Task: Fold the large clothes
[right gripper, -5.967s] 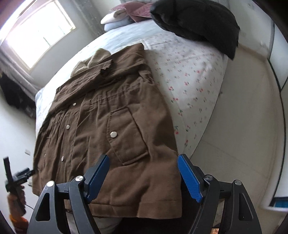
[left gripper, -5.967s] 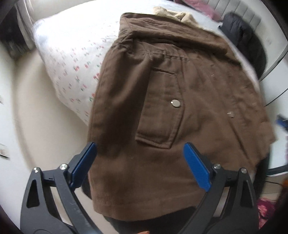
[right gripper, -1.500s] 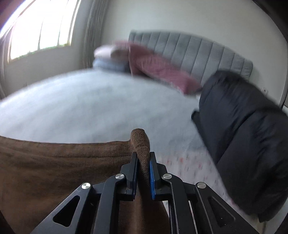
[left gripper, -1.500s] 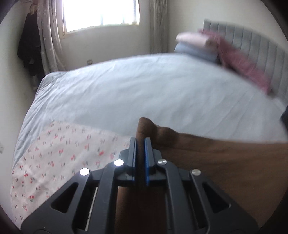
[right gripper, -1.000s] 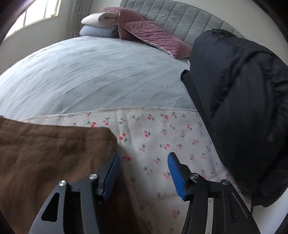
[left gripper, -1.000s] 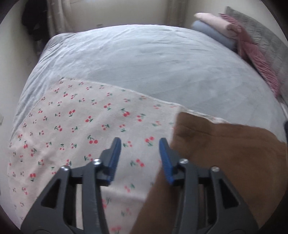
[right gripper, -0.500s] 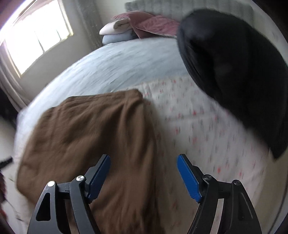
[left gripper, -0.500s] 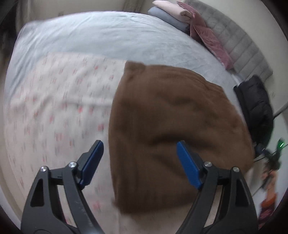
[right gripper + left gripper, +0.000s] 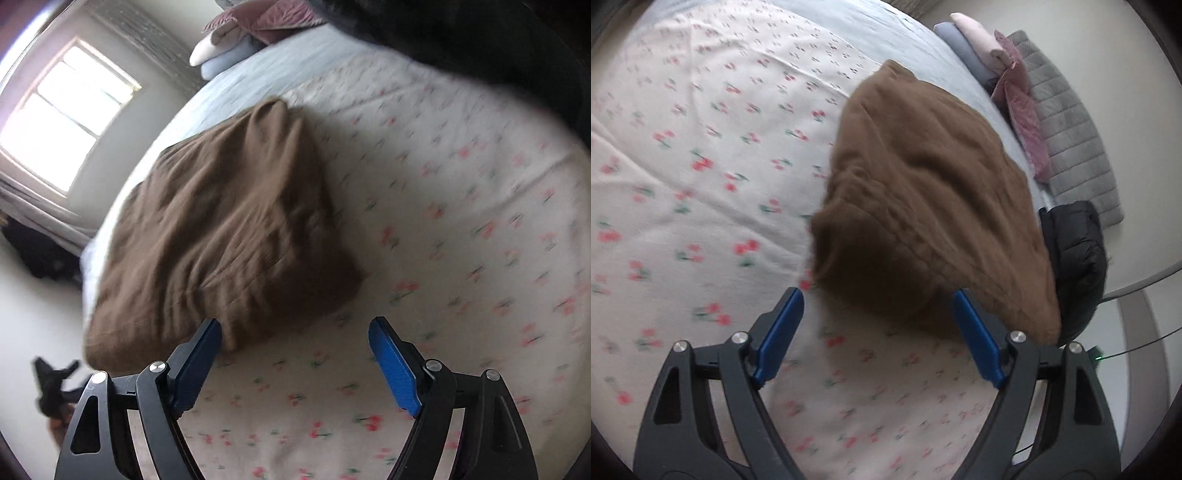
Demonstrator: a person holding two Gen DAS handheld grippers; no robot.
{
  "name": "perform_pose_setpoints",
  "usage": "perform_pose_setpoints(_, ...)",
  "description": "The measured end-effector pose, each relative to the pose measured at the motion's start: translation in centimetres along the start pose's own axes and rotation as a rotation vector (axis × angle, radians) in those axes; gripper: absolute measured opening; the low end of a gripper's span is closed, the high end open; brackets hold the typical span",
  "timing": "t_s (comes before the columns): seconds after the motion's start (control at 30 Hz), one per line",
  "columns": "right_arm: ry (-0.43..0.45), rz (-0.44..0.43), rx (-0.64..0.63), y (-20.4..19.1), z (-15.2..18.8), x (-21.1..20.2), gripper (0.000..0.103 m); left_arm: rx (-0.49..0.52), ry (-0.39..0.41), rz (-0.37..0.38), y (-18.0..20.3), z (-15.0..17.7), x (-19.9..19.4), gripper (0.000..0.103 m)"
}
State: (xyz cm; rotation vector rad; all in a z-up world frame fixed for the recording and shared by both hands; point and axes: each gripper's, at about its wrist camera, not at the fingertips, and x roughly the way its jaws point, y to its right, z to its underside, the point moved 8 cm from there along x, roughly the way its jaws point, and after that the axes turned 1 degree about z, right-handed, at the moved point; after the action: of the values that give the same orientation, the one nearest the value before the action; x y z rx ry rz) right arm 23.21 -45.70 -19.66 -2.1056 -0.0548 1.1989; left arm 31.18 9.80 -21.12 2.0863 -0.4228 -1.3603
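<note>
The brown jacket (image 9: 923,184) lies folded into a thick pad on the cherry-print sheet (image 9: 701,147). My left gripper (image 9: 877,295) hangs open just short of the pad's near edge, nothing between its blue pads. In the right wrist view the same jacket (image 9: 229,229) lies left of centre. My right gripper (image 9: 295,323) is at its near right corner with the jaws still opening. Its left pad (image 9: 199,362) is beside the cloth and no fabric lies between the pads.
A black puffer jacket (image 9: 1075,258) lies on the bed's right side, and also fills the top right of the right wrist view (image 9: 480,37). Stacked pillows (image 9: 975,40) and a grey headboard (image 9: 1078,147) are beyond. A window (image 9: 62,118) is far left. Pale floor (image 9: 29,314) lies left of the bed.
Both grippers let go of the jacket's hem, opened wide and drew back toward the near edge of the bed. The jacket now lies doubled over on the sheet.
</note>
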Motion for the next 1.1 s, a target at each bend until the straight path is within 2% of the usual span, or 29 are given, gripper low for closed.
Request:
perform_pose_setpoints(0.17,0.039,-0.147,0.191,0.6,-2.3,2.1,0.084,-0.102,0.070,0.039,-0.4,-1.9,2.4,0.083)
perform_pose_setpoints(0.3,0.100,-0.204,0.344,1.9,-4.7,3.5,0.081,-0.200,0.181,0.051,-1.3,-3.9,3.2,0.071)
perform_pose_setpoints(0.33,0.126,-0.212,0.380,2.4,-5.2,3.8,0.077,-0.220,0.201,0.043,-1.4,-4.3,3.4,0.068)
perform_pose_setpoints(0.4,0.152,-0.194,0.439,3.4,-5.8,4.4,0.043,-0.244,0.202,0.003,-1.4,-4.9,4.0,0.038)
perform_pose_setpoints(0.5,0.159,-0.167,0.439,2.7,-6.2,4.0,0.025,-0.230,0.209,-0.041,0.1,-5.5,2.9,0.020)
perform_pose_setpoints(0.57,0.203,-0.167,0.364,0.4,-7.0,1.6,0.021,-0.167,0.250,-0.051,2.4,-5.8,0.8,0.018)
perform_pose_setpoints(0.7,0.269,-0.232,0.253,-4.7,-7.9,-4.3,0.019,-0.090,0.301,-0.016,6.9,-5.5,-4.3,0.016)
perform_pose_setpoints(0.8,0.278,-0.257,0.153,-7.4,-6.7,-8.6,0.019,0.001,0.311,-0.016,8.8,-3.9,-8.6,0.016)
perform_pose_setpoints(0.87,0.253,-0.247,0.110,-8.1,-4.7,-11.1,0.019,0.035,0.296,-0.016,8.3,-2.0,-11.1,0.016)
perform_pose_setpoints(1.0,0.176,-0.218,0.109,-5.8,1.0,-14.3,0.019,0.090,0.244,-0.012,6.1,3.2,-14.8,0.015)
perform_pose_setpoints(1.1,0.128,-0.201,0.147,-3.0,5.9,-15.2,0.019,0.061,0.153,-0.019,3.6,8.0,-15.5,0.015)
